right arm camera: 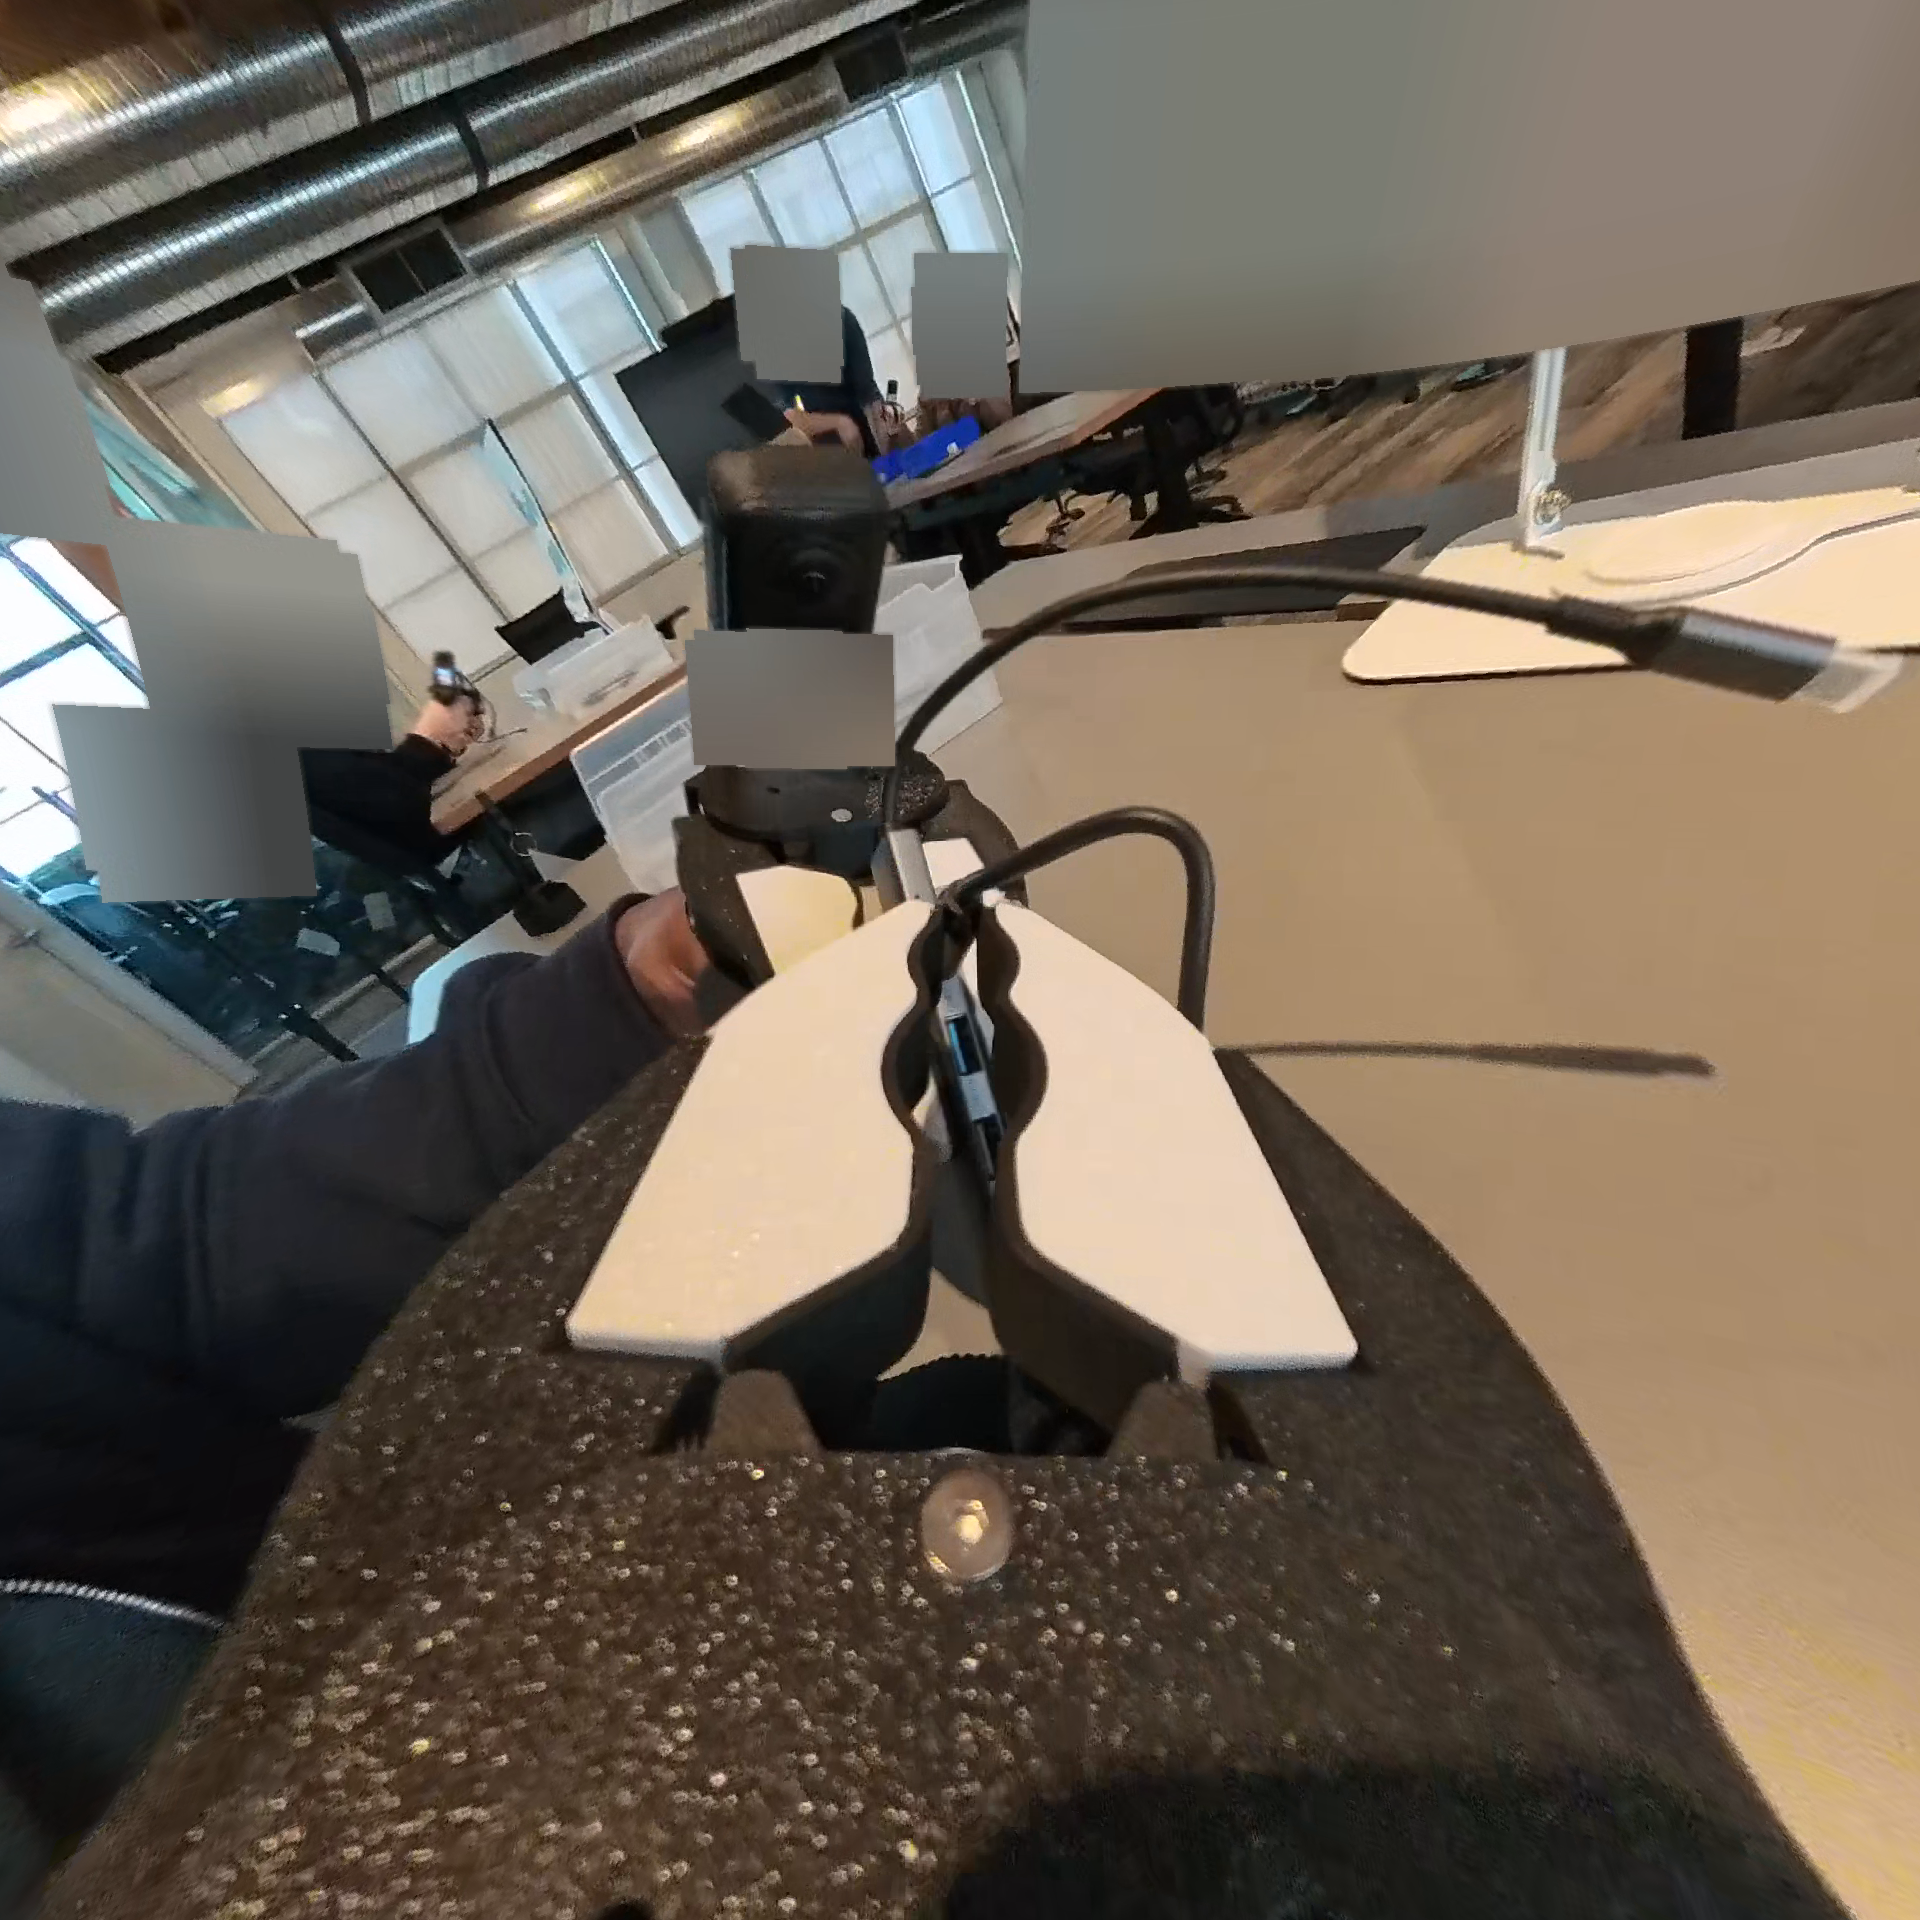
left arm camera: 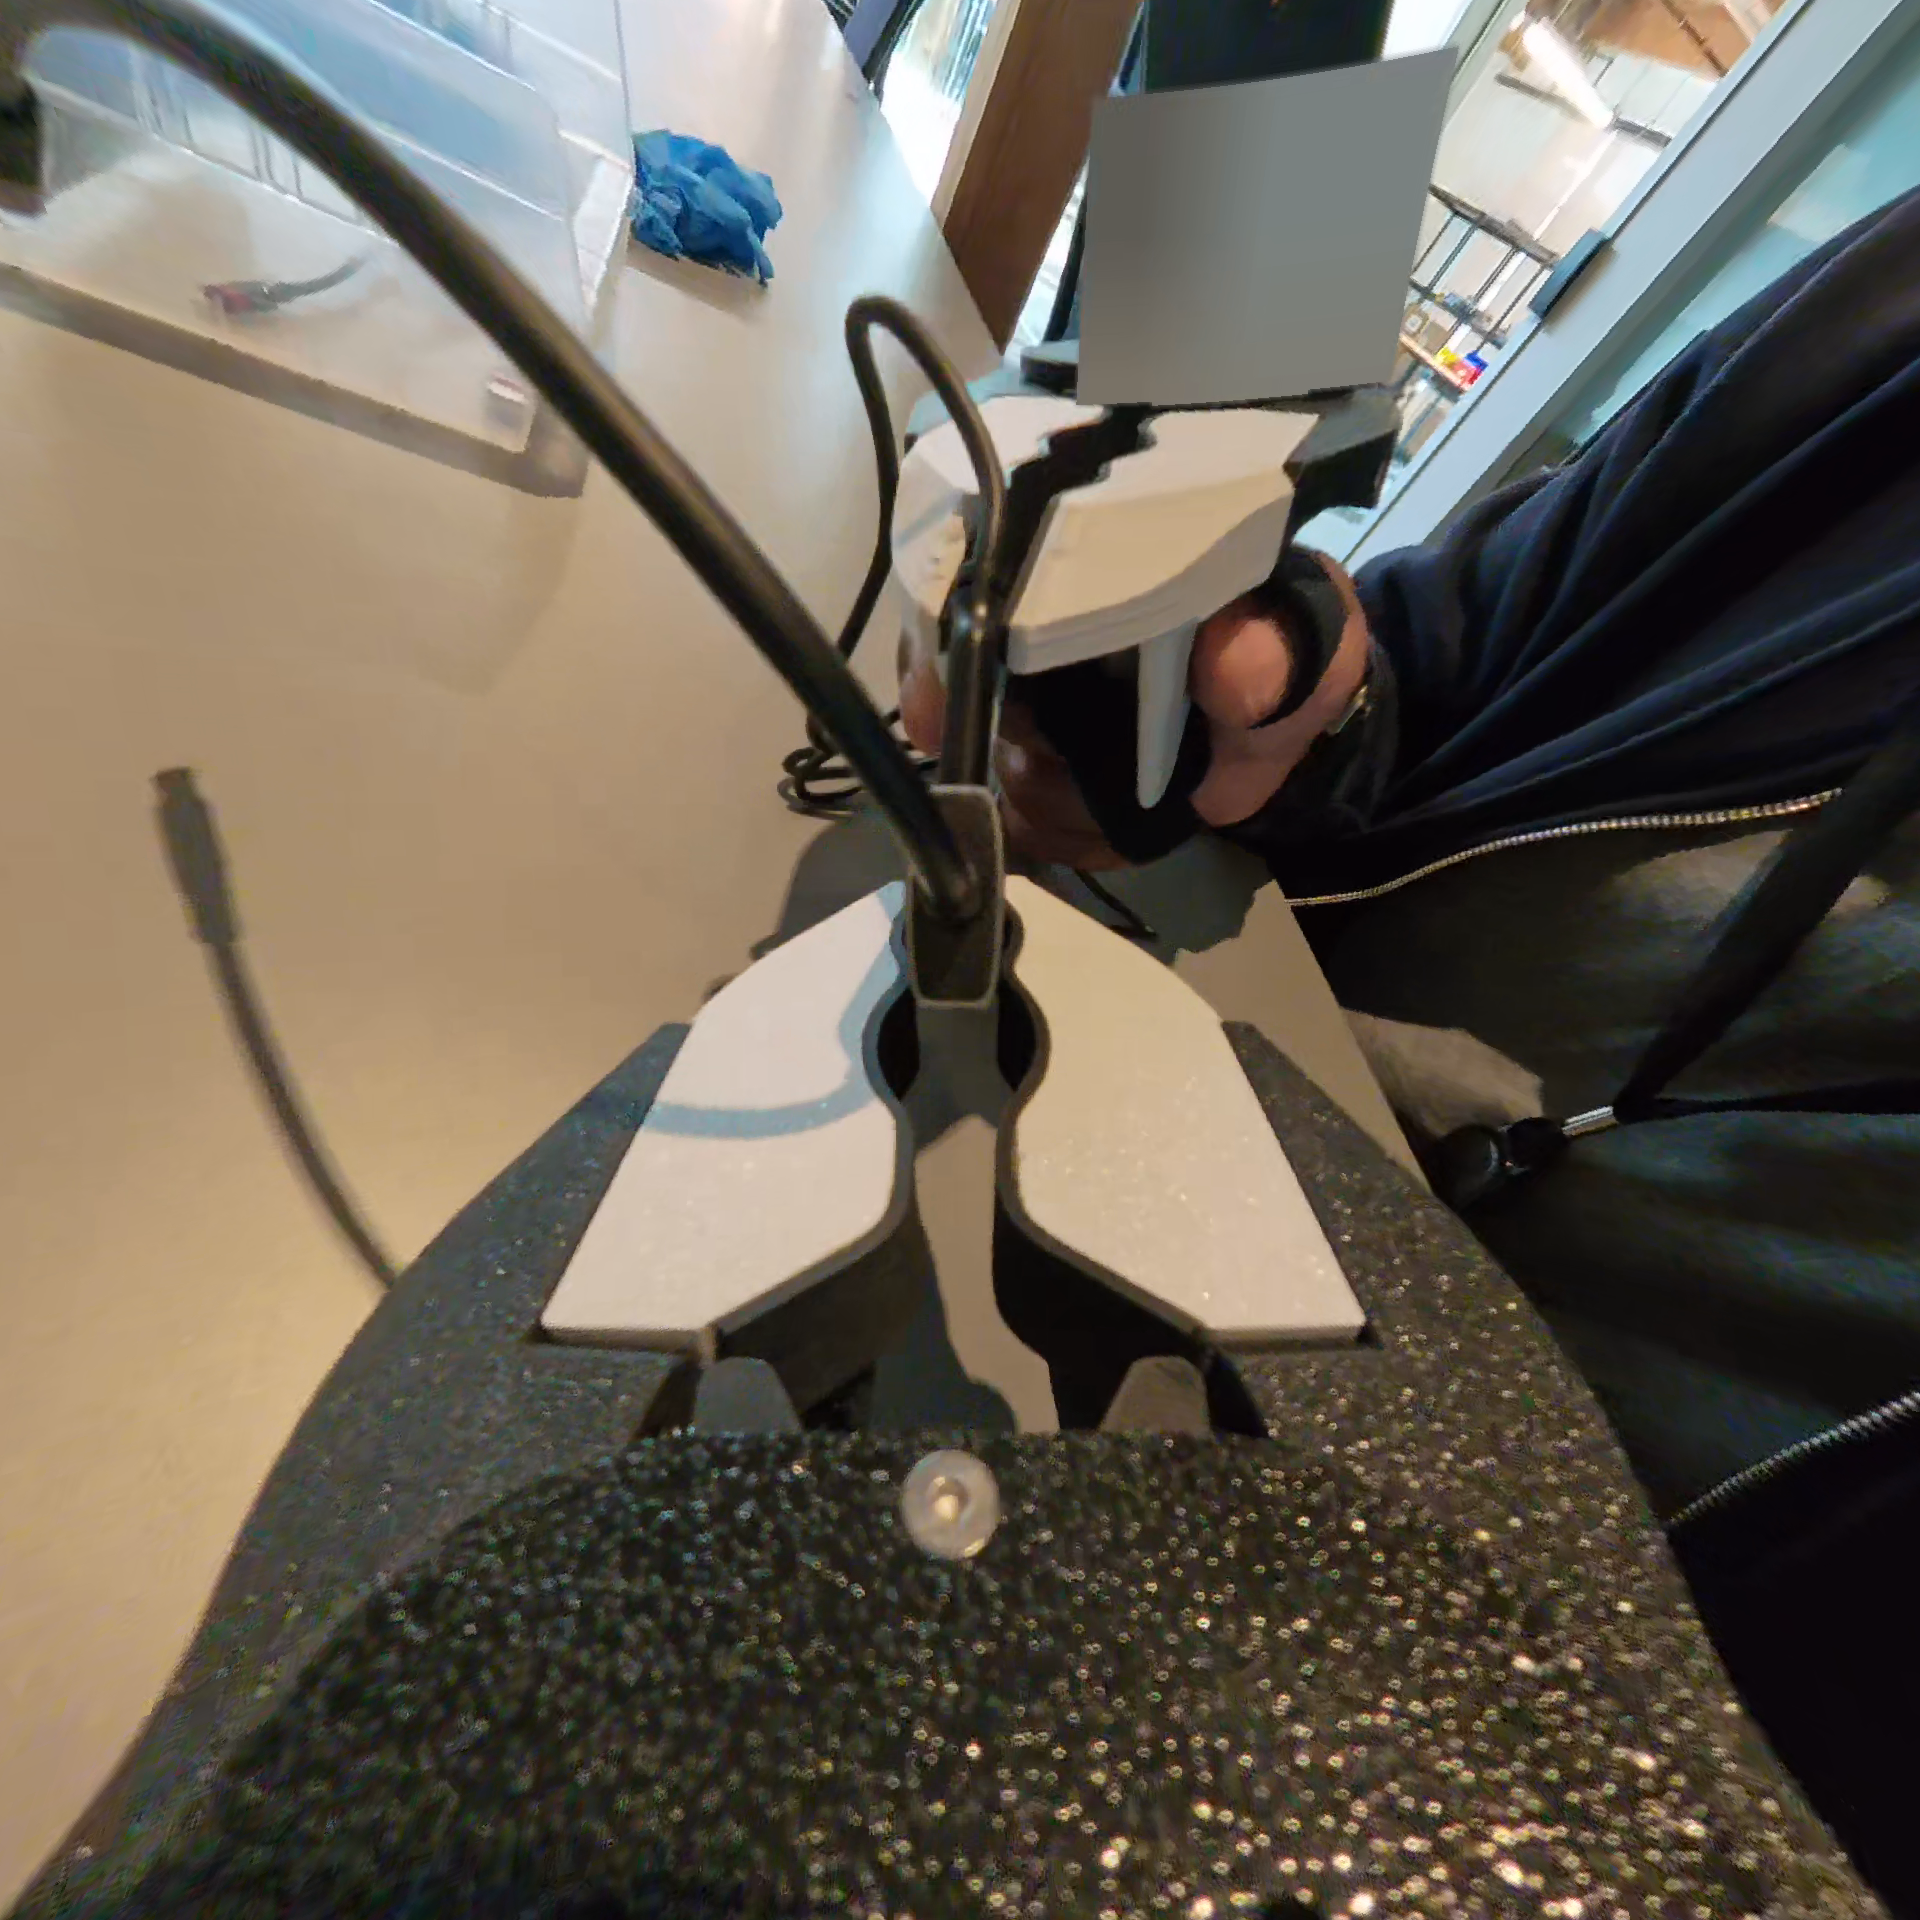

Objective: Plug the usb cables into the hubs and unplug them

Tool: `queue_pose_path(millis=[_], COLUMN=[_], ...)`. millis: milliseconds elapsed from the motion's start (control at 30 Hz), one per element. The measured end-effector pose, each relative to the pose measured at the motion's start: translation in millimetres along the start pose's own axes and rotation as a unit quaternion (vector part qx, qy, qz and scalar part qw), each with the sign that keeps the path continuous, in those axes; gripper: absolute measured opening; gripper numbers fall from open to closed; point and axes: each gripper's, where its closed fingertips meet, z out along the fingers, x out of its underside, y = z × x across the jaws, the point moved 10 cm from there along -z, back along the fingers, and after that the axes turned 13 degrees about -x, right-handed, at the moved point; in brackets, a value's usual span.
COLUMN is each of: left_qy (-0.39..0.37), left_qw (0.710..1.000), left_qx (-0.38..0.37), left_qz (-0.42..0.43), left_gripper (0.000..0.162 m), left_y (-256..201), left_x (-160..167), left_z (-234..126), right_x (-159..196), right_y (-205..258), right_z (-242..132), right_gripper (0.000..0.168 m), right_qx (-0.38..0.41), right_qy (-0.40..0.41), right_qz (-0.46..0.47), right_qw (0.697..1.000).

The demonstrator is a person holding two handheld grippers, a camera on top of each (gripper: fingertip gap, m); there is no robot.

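Claws both clamped: left claw (left arm camera: pixel 951 935) on a plug (left arm camera: pixel 954 894), right claw (right arm camera: pixel 961 914) on the hub (right arm camera: pixel 961 1049). Met mid-air; plugging judged underway, unplugging left.

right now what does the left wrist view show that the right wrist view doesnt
Only the left wrist view shows the blue gloves, the clear plastic bin and the left gripper shut on a dark plug.

Only the right wrist view shows the hub's ports between the right gripper fingers, a raised silver-tipped cable end and people at far desks.

Both show the beige table, each other's gripper, and a loose cable end lying flat.
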Motion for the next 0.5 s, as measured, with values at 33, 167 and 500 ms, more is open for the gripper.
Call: queue_pose_path(millis=[33, 167, 500], left_qy=[-0.006, -0.026, -0.076], left_qw=[1.0, 0.999, 0.997], left_qx=[-0.012, -0.024, -0.004], left_qz=[0.008, -0.008, -0.034], left_gripper=[0.01, 0.011, 0.01], left_y=[0.1, 2.1, 11.7], left_x=[-0.5, -1.1, -1.6], left_z=[0.1, 0.5, -18.7], right_x=[0.0, 2.1, 4.3], right_y=[-0.9, -5.7, -9.2], right_z=[-0.7, -3.6, -7.0], right_gripper=[0.006, 0.005, 0.005], right_qx=[-0.002, -0.01, -0.002], right_qy=[-0.003, -0.029, -0.042], right_qz=[0.004, 0.03, 0.038], right_qw=[1.0, 0.999, 0.998])
